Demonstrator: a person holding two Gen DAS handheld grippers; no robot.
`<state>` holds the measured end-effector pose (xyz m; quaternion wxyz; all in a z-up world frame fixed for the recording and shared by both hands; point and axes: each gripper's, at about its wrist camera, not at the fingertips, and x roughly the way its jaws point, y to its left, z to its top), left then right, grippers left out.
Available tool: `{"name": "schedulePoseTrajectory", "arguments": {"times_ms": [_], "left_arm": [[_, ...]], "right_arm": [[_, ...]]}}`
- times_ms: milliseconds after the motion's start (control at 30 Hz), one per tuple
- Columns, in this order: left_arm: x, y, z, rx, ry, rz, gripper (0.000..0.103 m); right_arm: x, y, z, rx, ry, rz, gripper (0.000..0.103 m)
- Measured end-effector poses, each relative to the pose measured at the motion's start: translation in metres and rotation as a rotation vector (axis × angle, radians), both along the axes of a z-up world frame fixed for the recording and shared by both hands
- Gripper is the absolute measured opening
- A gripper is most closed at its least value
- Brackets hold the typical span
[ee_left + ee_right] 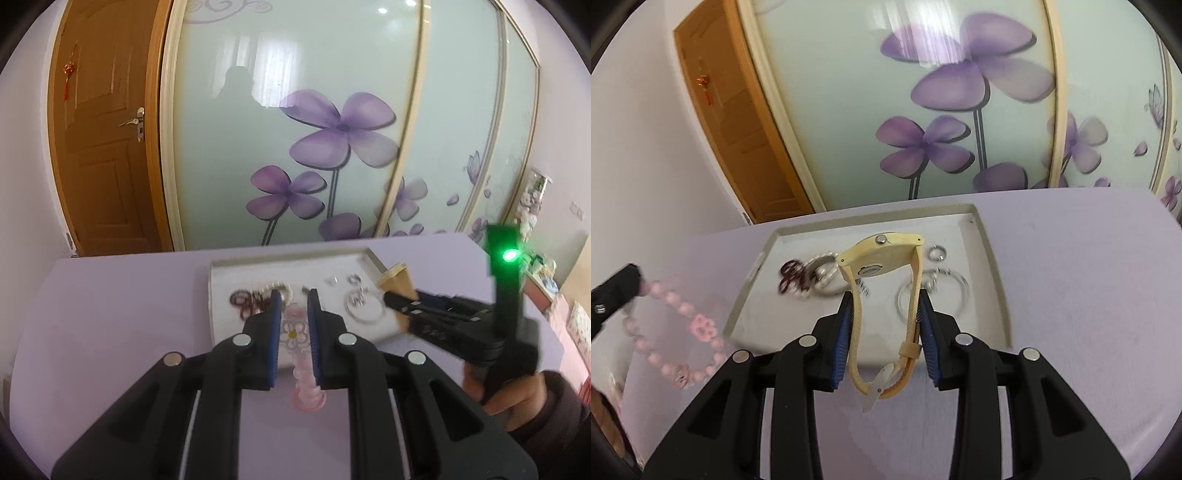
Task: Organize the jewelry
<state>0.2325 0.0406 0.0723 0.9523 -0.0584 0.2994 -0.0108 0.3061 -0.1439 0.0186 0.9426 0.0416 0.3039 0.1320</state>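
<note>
My left gripper (293,295) is shut on a pink bead bracelet (293,334) with a white flower charm; the beads hang down between the blue pads. The right wrist view shows that bracelet (701,326) dangling from the left gripper (613,291), left of the tray. My right gripper (885,295) is shut on the strap of a pale yellow watch (879,254), whose face stands above the white tray (979,266). From the left wrist, the right gripper (391,295) and watch (399,280) sit over the tray's (288,256) right end.
In the tray lie a dark red bracelet (792,277), a pearl bracelet (823,269), a silver bangle (956,295) and a small ring (937,253). The tray rests on a lavender table. A hand (517,398) grips the right gripper's handle. Flowered wardrobe doors stand behind.
</note>
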Motion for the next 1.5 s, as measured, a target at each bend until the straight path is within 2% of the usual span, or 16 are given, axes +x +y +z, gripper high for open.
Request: {"name": "schedulePoseTrajectory", "arguments": {"times_ms": [100, 167, 200, 233, 300, 467, 800, 867, 933, 1067, 1200, 1267, 1333, 1367, 1400, 1500], "left_arm": [[0.027, 0.006, -0.004, -0.015, 0.013, 0.009, 0.014], [0.043, 0.008, -0.009, -0.022, 0.026, 0.011, 0.014], [0.05, 0.008, -0.012, -0.025, 0.032, 0.009, 0.014], [0.059, 0.008, -0.015, -0.029, 0.04, 0.004, 0.014], [0.07, 0.008, -0.02, -0.026, 0.047, -0.001, 0.014], [0.095, 0.005, -0.034, -0.052, 0.072, -0.013, 0.014], [0.125, -0.006, -0.054, -0.075, 0.132, 0.004, 0.017], [0.123, 0.001, -0.055, -0.071, 0.14, 0.036, 0.031], [0.115, 0.012, -0.055, -0.07, 0.138, 0.071, 0.04], [0.093, 0.033, -0.054, -0.073, 0.124, 0.113, 0.055], [0.064, 0.043, -0.049, -0.056, 0.079, 0.144, 0.072], [0.051, 0.044, -0.047, -0.044, 0.056, 0.157, 0.085], [0.036, 0.046, -0.045, -0.045, 0.027, 0.169, 0.092], [0.029, 0.047, -0.044, -0.048, 0.015, 0.173, 0.097], [0.022, 0.048, -0.043, -0.048, -0.003, 0.181, 0.099], [0.0, 0.047, -0.04, -0.044, -0.065, 0.204, 0.101]], "right_arm": [[0.038, 0.005, -0.011, -0.014, 0.032, -0.021, 0.037], [0.054, 0.006, -0.018, -0.007, 0.051, -0.02, 0.043], [0.059, 0.006, -0.02, -0.007, 0.054, -0.019, 0.048], [0.063, 0.006, -0.021, -0.004, 0.052, -0.013, 0.058], [0.061, 0.002, -0.02, 0.009, 0.035, 0.003, 0.065], [0.044, -0.01, -0.019, -0.017, -0.006, 0.005, 0.065], [0.024, -0.035, -0.022, -0.035, -0.022, -0.014, 0.066], [0.02, -0.036, -0.021, -0.044, -0.029, -0.015, 0.066], [0.014, -0.036, -0.019, -0.047, -0.04, -0.014, 0.066], [0.001, -0.032, -0.014, -0.043, -0.066, -0.003, 0.066], [-0.016, -0.024, -0.006, -0.046, -0.106, 0.011, 0.078], [-0.025, -0.019, -0.002, -0.048, -0.128, 0.018, 0.086], [-0.032, -0.015, 0.002, -0.041, -0.147, 0.028, 0.098], [-0.036, -0.015, 0.003, -0.037, -0.156, 0.029, 0.099], [-0.038, -0.014, 0.004, -0.033, -0.162, 0.028, 0.102], [-0.046, -0.013, 0.006, -0.017, -0.179, 0.023, 0.102]]}}
